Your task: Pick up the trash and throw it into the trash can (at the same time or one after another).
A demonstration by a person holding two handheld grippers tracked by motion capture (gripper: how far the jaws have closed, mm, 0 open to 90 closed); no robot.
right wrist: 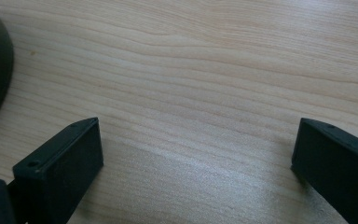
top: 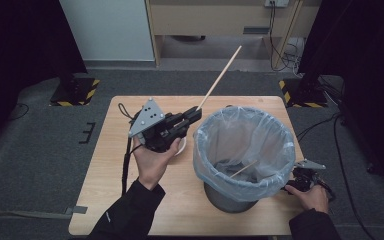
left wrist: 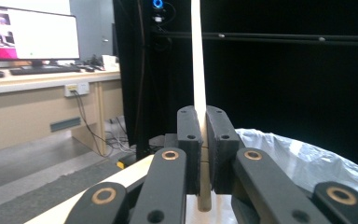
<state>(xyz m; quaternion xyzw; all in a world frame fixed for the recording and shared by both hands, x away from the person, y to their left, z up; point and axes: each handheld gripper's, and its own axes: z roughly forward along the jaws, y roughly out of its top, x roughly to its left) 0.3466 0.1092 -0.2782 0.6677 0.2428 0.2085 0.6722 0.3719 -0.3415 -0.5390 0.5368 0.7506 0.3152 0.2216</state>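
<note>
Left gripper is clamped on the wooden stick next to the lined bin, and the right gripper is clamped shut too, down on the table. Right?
Not quite. The right gripper is open: the right gripper view shows its jaws wide apart over the bare table. The rest holds: the left gripper is clamped on the wooden stick beside the lined bin.

Grey carpet floor (top: pixel 40 150), black curtains (left wrist: pixel 284 93), wooden desk (left wrist: pixel 37 107) with lit monitor (left wrist: pixel 32 35).
</note>
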